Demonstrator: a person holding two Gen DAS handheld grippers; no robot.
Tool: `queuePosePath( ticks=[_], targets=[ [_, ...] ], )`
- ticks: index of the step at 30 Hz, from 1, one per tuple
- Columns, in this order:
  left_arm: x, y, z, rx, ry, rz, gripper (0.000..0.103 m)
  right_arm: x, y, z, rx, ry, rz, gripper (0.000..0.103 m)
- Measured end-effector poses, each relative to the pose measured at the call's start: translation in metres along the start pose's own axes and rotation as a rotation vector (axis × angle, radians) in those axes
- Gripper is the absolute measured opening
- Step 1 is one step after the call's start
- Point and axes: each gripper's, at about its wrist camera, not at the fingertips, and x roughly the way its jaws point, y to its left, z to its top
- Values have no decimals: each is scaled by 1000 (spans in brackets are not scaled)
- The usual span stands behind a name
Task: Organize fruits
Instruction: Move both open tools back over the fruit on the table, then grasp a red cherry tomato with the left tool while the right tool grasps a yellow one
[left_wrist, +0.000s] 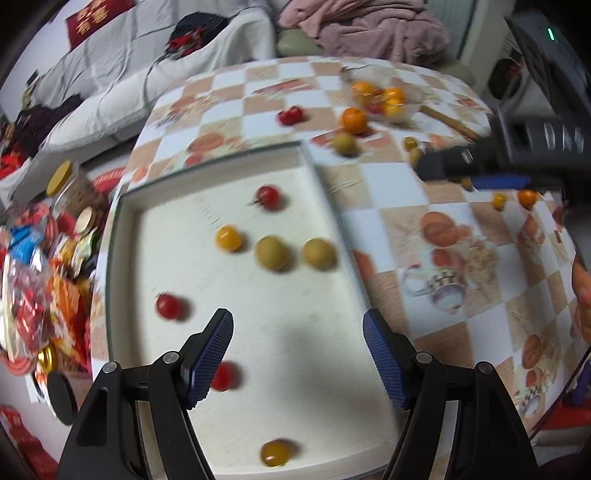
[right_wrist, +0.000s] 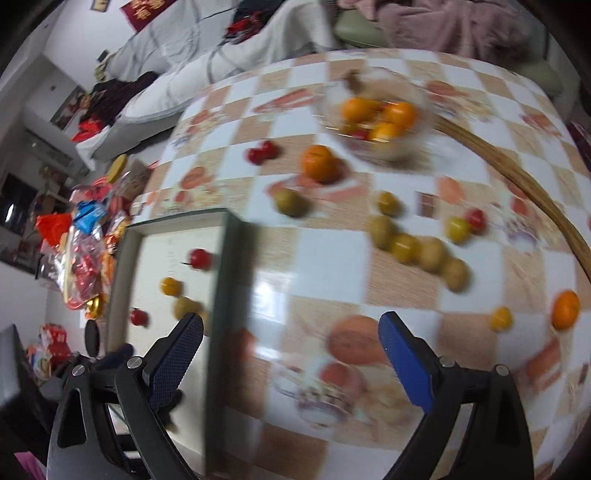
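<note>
A white tray (left_wrist: 325, 424) with a dark rim lies on the checked tablecloth and holds several small red, yellow and brownish-green fruits. Above its near half hangs my left gripper (left_wrist: 297, 325), open, nothing between its blue pads. A red fruit (left_wrist: 223, 376) shows just behind the left pad. My right gripper (right_wrist: 291, 332) stands open over the bare cloth right of the tray (right_wrist: 229, 258), empty. Ahead of it lie a cluster of brownish-green fruits (right_wrist: 424, 251), an orange fruit (right_wrist: 319, 162) and a clear bowl (right_wrist: 380, 114) of orange fruit. The right gripper's body (left_wrist: 517, 147) shows in the left wrist view.
Loose fruits are scattered over the cloth, among them an orange one (right_wrist: 565, 309) and a yellow one (right_wrist: 500, 318) at the right. A wooden stick (right_wrist: 517, 177) curves along the far right. Snack packets (left_wrist: 44, 288) and jars crowd the left; a sofa stands behind the table.
</note>
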Motion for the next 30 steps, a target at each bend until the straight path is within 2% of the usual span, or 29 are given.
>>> queuePosePath(
  ticks=[5, 8, 17, 24, 30],
  targets=[
    [-9, -32, 7, 52, -7, -50, 74, -16, -63, -26, 101, 14, -88, 97],
    [-14, -55, 3, 84, 3, -90, 74, -22, -85, -41, 132, 28, -116, 97],
    [-9, -125, -38, 179, 90, -174, 74, -23, -109, -72, 112, 62, -160, 97],
    [9, -149, -54, 176, 118, -133, 74, -23, -114, -72, 63, 53, -179, 97],
    [16, -157, -57, 146, 125, -104, 74, -18, -115, -54, 7, 16, -194, 97]
  ],
)
